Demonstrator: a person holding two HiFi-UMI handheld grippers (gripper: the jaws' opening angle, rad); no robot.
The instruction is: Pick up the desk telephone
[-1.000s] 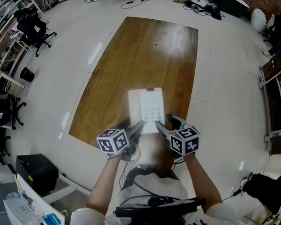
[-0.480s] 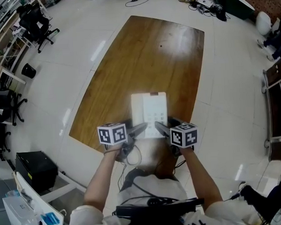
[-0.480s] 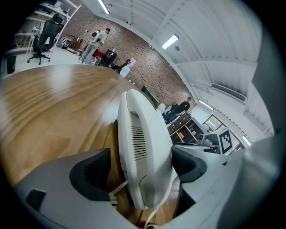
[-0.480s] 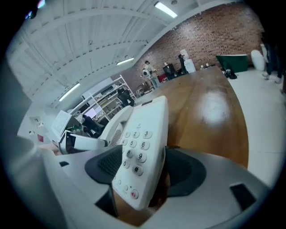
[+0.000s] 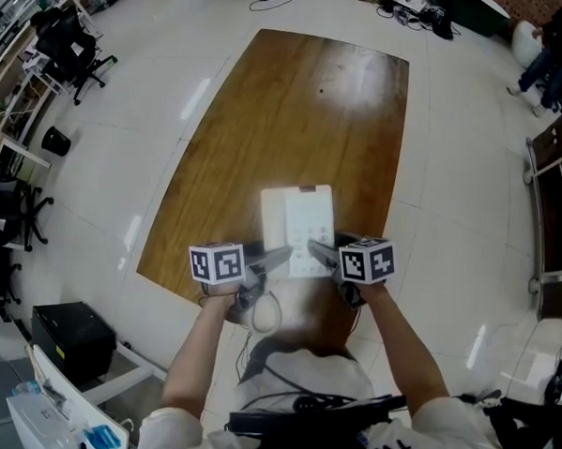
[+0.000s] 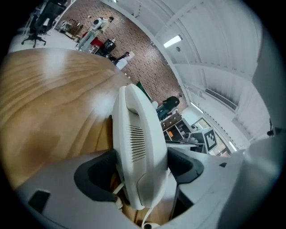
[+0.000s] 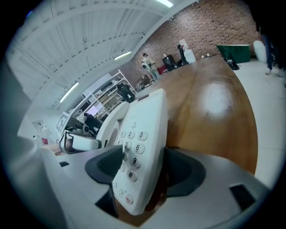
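While the left hand-held gripper (image 5: pixel 277 257) is closing its jaws, the handset (image 6: pixel 139 134) side of the desk telephone (image 5: pixel 299 220) stands between them, and both dark pads look pressed against it, one on either face. Across from it, the right hand-held gripper (image 5: pixel 318 252) has its jaws spread wide around the keypad (image 7: pixel 133 150) side of the same phone. The edge of the casing sits between the pads, with a thin dark gap at the pad on the phone's underside, so nothing is clamped there. Each tool carries its marker cube, one on the left (image 5: pixel 216 263) and one on the right (image 5: pixel 367 261), and both point inward at the phone's near corners. The white telephone lies flat at the near end of the long wooden desk (image 5: pixel 294 106), close to the edge. A coiled cord (image 5: pixel 264 314) hangs in a loop just below that edge, by the left tool. Pale shiny floor (image 5: pixel 466 162) surrounds the desk. Black office chairs (image 5: pixel 65 52) stand far off to the left, and a black box (image 5: pixel 73 344) sits on the floor nearer by.
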